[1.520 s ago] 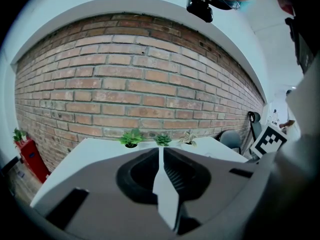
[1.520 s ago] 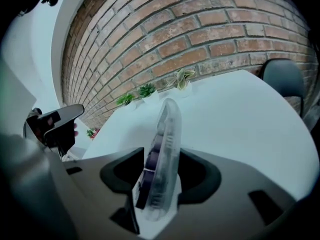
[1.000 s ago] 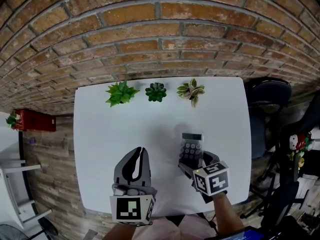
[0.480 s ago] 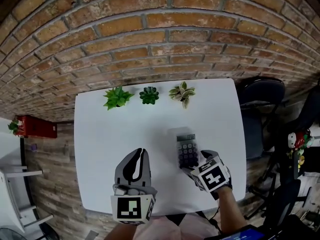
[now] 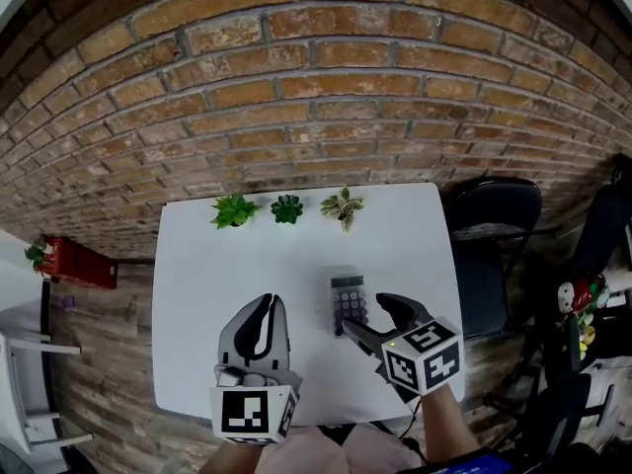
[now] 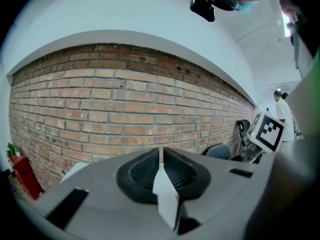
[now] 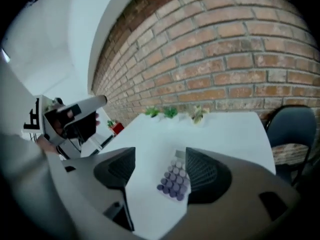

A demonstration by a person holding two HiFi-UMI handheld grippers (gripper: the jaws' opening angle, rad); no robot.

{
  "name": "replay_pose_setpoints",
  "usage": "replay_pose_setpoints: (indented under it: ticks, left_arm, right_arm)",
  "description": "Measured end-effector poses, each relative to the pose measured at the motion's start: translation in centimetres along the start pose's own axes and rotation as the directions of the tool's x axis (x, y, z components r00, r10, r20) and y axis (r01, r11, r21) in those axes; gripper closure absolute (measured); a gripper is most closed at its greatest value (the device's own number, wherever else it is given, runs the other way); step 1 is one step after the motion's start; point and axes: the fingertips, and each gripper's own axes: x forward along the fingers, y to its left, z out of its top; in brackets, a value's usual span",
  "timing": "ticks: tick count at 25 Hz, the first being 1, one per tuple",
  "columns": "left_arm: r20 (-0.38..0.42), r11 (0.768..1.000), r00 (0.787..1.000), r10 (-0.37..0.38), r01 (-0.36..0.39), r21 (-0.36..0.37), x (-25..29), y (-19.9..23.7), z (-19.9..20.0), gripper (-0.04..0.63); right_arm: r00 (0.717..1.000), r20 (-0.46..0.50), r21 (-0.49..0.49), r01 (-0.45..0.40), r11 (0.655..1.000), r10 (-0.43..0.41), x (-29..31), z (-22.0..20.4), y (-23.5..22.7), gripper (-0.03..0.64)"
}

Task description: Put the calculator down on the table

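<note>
Head view: the calculator (image 5: pixel 347 302) lies flat on the table (image 5: pixel 227 265), just ahead of the right gripper (image 5: pixel 367 316). The putting down looks done, and only drawing back seems left. The left gripper (image 5: pixel 263 306) is apart from it.

Left gripper view: jaws pressed together, empty; calculator out of frame.

Right gripper view: jaws spread and just narrowed a little, pinching nothing. 1 jaw covers the calculator's right edge.
</note>
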Motion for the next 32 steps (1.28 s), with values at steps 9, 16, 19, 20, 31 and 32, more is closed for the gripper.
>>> replay_pose_setpoints:
  ticks: [9,16,19,20,31,32]
  left_arm:
    - [0.255,0.998,0.966,0.051,-0.058,0.021,-3.1,-2.0,11.3,0.561]
    - [0.331,0.997,0.943,0.044,-0.063,0.047,-3.7,-3.6,14.4,0.561]
    - [0.334,0.997,0.942,0.040,-0.060,0.048,-3.7,-4.0,14.5,0.561]
    - [0.333,0.997,0.942,0.039,-0.058,0.048,-3.6,-4.1,14.4,0.561]
    - [0.312,0.997,0.950,0.019,-0.042,0.067,-2.9,-5.0,13.7,0.561]
    - [0.310,0.997,0.951,0.017,-0.040,0.068,-2.8,-5.0,13.7,0.561]
  right_arm:
    - [0.859,0.512,-0.191,0.121,0.974,-0.006,-10.6,12.6,5.0,0.534]
    - [0.798,0.600,-0.207,0.231,0.951,-0.064,-13.8,14.3,5.0,0.615]
    - [0.788,0.611,-0.205,0.244,0.948,-0.071,-14.4,14.2,4.8,0.617]
    - [0.787,0.613,-0.206,0.248,0.947,-0.073,-14.4,14.2,4.8,0.617]
    - [0.781,0.619,-0.190,0.251,0.949,-0.083,-14.5,13.9,4.1,0.618]
    - [0.781,0.619,-0.189,0.251,0.949,-0.084,-14.5,13.9,4.1,0.618]
